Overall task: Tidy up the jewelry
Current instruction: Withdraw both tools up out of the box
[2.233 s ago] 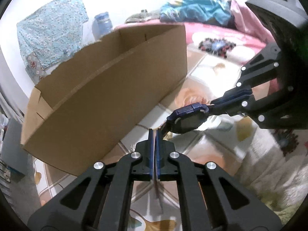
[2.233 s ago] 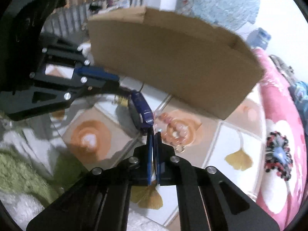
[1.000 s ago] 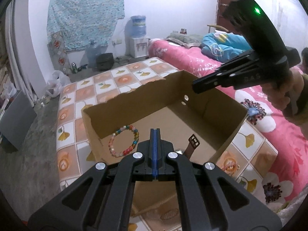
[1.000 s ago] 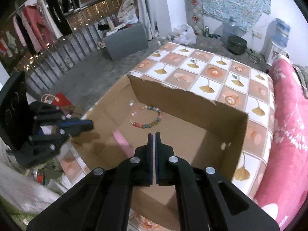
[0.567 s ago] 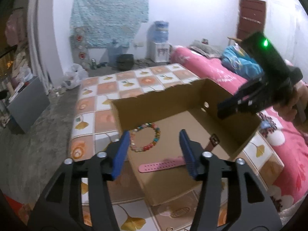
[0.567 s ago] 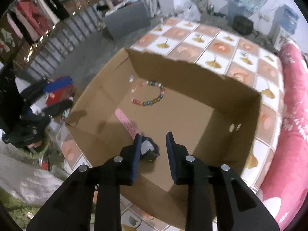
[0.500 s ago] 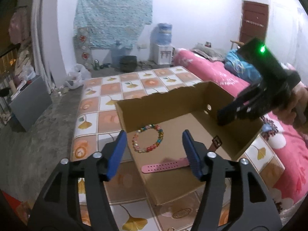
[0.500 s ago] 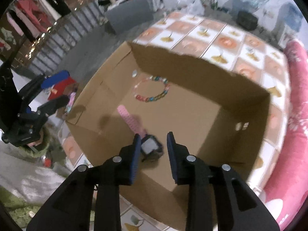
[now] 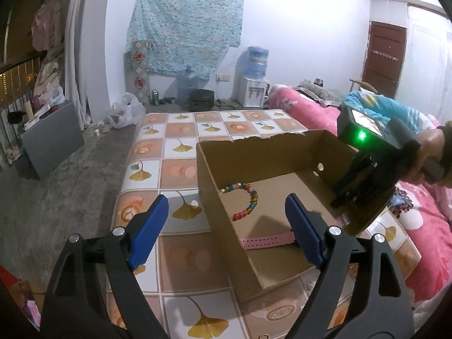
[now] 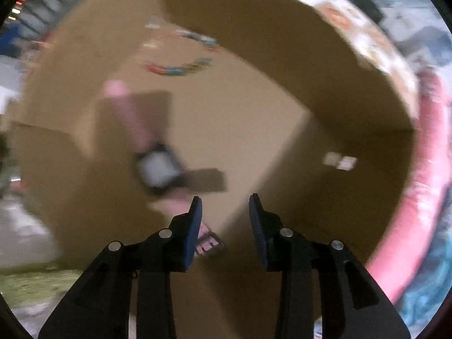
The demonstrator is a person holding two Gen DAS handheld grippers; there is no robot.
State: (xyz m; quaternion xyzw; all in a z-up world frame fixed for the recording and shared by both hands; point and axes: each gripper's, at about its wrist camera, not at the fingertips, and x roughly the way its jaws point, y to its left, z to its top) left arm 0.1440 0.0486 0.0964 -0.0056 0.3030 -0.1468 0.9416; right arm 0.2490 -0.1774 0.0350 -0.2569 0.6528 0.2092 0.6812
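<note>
Right tongs (image 10: 225, 220) above boxed watch (image 10: 159, 169)

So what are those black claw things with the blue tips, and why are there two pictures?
Each claw is a hand-held gripper that a person squeezes, with a camera on it looking along its fingers. One picture comes from the left hand-held gripper, the other from the right hand-held gripper, which also shows from outside in the left picture. Both are open and hold nothing. Below them a cardboard box sits on a tiled mat. Inside lie a beaded bracelet and a pink watch. The right picture is blurry.
</note>
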